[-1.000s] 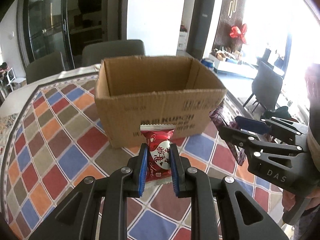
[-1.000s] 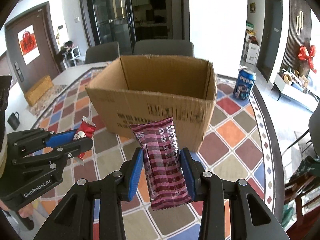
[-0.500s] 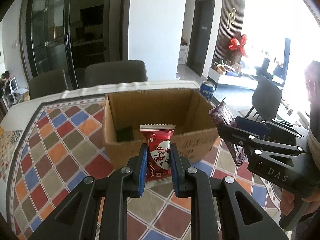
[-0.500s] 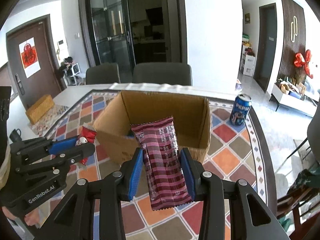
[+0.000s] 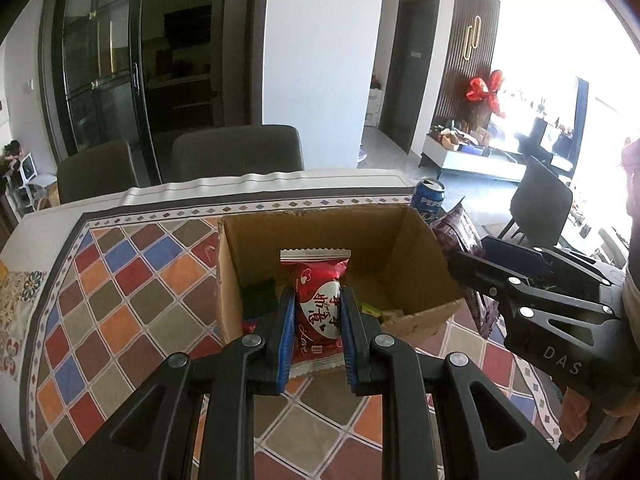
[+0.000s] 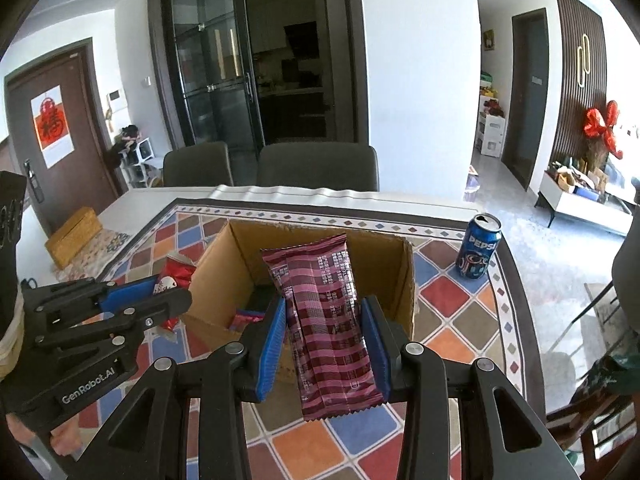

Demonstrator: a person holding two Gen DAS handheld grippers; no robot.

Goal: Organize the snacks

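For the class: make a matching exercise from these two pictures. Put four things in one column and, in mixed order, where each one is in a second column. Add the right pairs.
Things
1. red heart packet
2. maroon striped wrapper
3. Pepsi can
4. black packet

Places
A. standing on the tablecloth, to the right of the cardboard box
B. lying inside the cardboard box
C. clamped in the left tongs
D. clamped in the right tongs

Pairs: 1-C, 2-D, 3-A, 4-B
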